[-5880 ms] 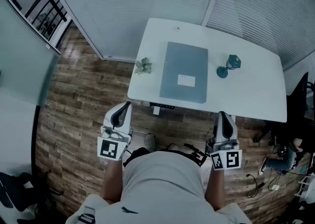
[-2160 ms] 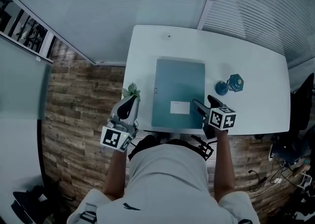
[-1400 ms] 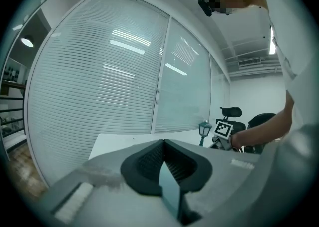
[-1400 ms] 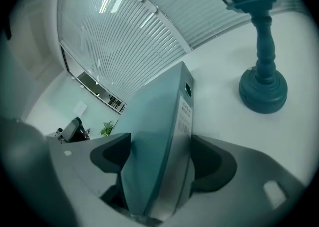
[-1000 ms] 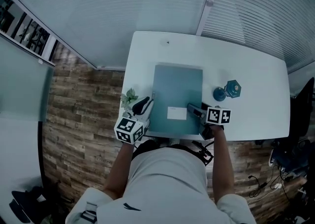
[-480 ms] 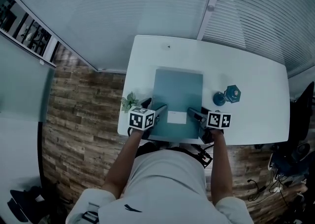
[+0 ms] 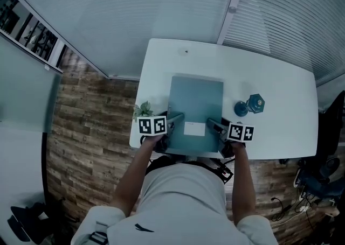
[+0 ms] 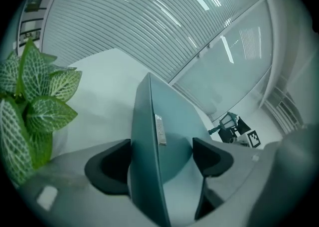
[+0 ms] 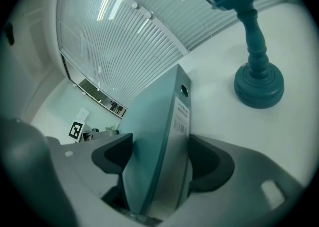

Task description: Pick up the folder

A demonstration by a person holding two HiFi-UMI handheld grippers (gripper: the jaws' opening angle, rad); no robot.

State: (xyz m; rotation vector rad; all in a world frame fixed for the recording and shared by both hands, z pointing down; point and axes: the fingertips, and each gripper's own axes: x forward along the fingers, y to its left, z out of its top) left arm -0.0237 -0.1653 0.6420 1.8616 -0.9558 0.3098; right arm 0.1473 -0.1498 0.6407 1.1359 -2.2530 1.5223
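The left gripper [image 8: 162, 158] has its jaws opening, and the folder's [image 7: 197, 104] left long edge stands between them. One pad sits close against that edge and the other is apart from the cover, so nothing is clamped yet. The right gripper [image 9: 162, 163] is spread wide astride the folder's other long edge, the spine side with the printed strip [image 9: 182, 116]. Its pads lie close on either side, but I see no sign of a squeeze.

Both grippers sit at the folder's near end, one at each near corner and level with each other, so neither hand is nearer. The folder lies flat on the white table [image 7: 269, 131], its near short edge almost at the table's rim. Its long axis runs straight away from the person, so each gripper points along that axis and grips across the thickness.

I judge the lift to depend on both pairs closing together, or the folder will swing on one corner.

Left of the folder's near end stands a small plant [image 8: 35, 106]. Right of its middle, a little apart, is a teal lantern ornament [image 9: 256, 81].
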